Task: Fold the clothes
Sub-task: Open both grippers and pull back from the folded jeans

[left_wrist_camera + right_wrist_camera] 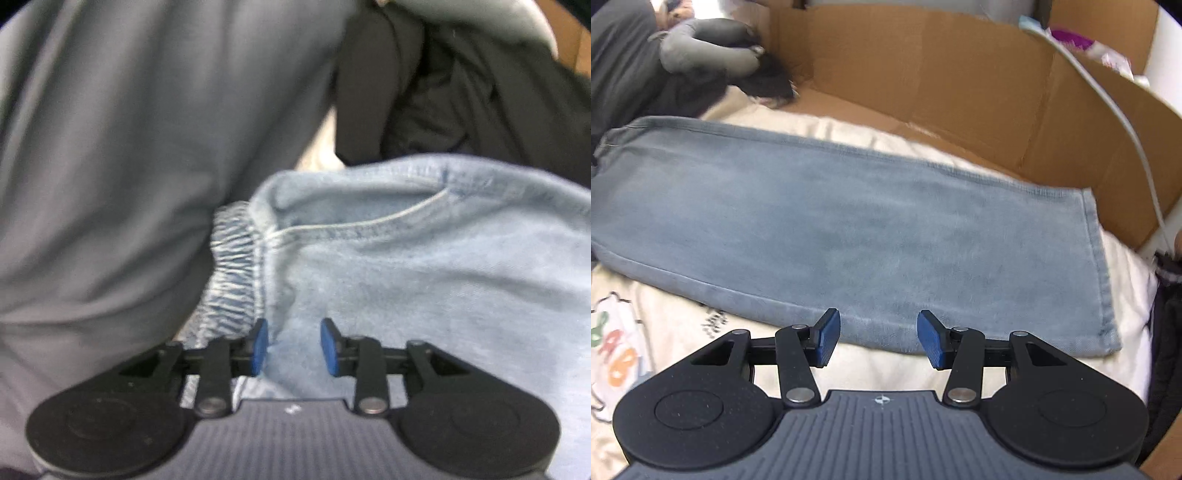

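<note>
On the bed, light-blue jeans (849, 229) lie halved lengthwise; left gripper (294, 347) at the waistband (234, 266) and right gripper (878, 338) near the hem both gape empty, so regripping for a crosswise fold likely comes next.

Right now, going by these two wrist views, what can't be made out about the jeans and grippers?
- Left wrist view: whether the left gripper pinches the jeans; blurred, fabric bunched between its pads.
- Right wrist view: the waistband end, cut off by the left edge.
- Right wrist view: what lies under the jeans' hem.
</note>
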`<state>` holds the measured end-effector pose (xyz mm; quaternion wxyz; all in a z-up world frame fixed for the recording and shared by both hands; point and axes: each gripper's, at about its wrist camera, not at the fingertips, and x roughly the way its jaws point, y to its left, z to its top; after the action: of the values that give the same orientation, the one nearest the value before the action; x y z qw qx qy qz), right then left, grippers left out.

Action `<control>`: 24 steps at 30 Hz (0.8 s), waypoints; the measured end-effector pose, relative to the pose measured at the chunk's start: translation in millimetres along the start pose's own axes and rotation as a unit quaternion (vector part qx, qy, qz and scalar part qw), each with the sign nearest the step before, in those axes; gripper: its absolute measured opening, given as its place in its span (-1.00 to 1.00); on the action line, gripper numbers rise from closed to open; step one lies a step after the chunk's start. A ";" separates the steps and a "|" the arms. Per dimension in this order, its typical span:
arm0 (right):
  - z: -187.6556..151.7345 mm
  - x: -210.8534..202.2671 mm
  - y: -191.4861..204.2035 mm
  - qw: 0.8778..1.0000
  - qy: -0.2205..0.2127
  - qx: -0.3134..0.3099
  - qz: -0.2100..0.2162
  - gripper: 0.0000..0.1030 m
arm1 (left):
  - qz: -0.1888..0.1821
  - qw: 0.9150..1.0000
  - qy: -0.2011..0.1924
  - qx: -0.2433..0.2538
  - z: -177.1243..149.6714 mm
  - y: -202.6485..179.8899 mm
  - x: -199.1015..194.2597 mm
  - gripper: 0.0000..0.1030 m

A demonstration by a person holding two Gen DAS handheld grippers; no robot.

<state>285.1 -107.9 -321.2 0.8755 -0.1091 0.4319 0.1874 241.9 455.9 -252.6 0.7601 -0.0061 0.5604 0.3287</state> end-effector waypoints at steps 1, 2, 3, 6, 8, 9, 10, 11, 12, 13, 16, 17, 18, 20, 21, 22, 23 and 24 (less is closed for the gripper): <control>3.8 -7.0 -0.1 1.000 0.003 -0.003 0.010 0.03 | 0.003 1.000 -0.004 -0.006 -1.8 2.4 -8.7 -0.10; 7.5 -16.3 -1.4 1.000 0.002 0.001 0.019 0.03 | 0.007 1.000 -0.005 -0.010 -3.3 4.6 -17.0 -0.10; 11.2 -26.3 -3.0 1.000 0.001 0.007 0.029 0.03 | 0.005 1.000 -0.007 -0.018 -5.6 9.5 -26.8 -0.10; 26.2 -62.2 -6.8 0.999 -0.005 0.016 0.043 0.04 | -0.017 0.999 -0.013 -0.040 -13.2 25.5 -58.2 -0.06; 38.5 -88.0 -9.7 0.999 -0.013 0.019 0.045 0.04 | -0.026 0.999 -0.018 -0.031 -15.1 27.6 -80.4 0.04; 46.0 -101.1 -10.9 0.999 -0.016 0.020 0.045 0.04 | -0.029 0.999 -0.021 -0.025 -14.2 30.4 -88.4 0.10; 54.1 -114.3 -12.0 0.999 -0.018 0.021 0.046 0.04 | -0.032 0.999 -0.025 -0.022 -15.1 33.0 -100.2 0.18; 62.1 -127.4 -13.1 0.998 -0.020 0.022 0.046 0.05 | -0.038 0.999 -0.030 -0.022 -17.2 35.6 -115.5 0.26; 70.8 -140.5 -14.4 0.998 -0.019 0.020 0.052 0.09 | -0.050 0.998 -0.036 -0.022 -19.2 38.4 -131.0 0.33; 80.1 -153.5 -15.0 0.998 -0.013 0.013 0.065 0.09 | -0.061 0.997 -0.041 -0.023 -21.2 41.2 -146.5 0.46; 103.8 -198.6 -14.7 0.997 -0.006 -0.020 0.078 0.10 | -0.082 0.995 -0.055 -0.023 -23.9 40.3 -172.7 0.62; 111.6 -214.4 -13.7 0.997 -0.008 -0.028 0.073 0.13 | -0.088 0.994 -0.058 -0.021 -23.3 39.9 -176.4 0.66; 117.4 -230.3 -12.5 0.997 -0.011 -0.028 0.070 0.25 | -0.091 0.994 -0.063 -0.021 -24.4 41.0 -184.9 0.68; 126.0 -262.2 -11.6 0.997 -0.023 -0.018 0.068 0.45 | -0.091 0.993 -0.073 -0.028 -29.3 48.6 -210.1 0.73; 129.4 -275.7 -12.3 0.997 -0.029 -0.011 0.070 0.55 | -0.091 0.992 -0.075 -0.035 -30.9 52.0 -217.0 0.75; 131.7 -288.0 -12.5 0.997 -0.032 -0.006 0.070 0.61 | -0.093 0.992 -0.075 -0.043 -32.5 55.7 -222.6 0.78; 133.6 -300.2 -12.5 0.997 -0.032 -0.002 0.068 0.73 | -0.095 0.991 -0.075 -0.050 -34.4 60.2 -229.6 0.78; 134.8 -309.9 -12.4 0.998 -0.031 0.001 0.062 0.79 | -0.097 0.991 -0.075 -0.057 -36.3 64.7 -236.5 0.78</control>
<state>214.2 -144.0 7.6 0.8754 -0.0750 0.4104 0.2443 141.5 376.3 -40.4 0.8267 -0.0795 0.4790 0.2843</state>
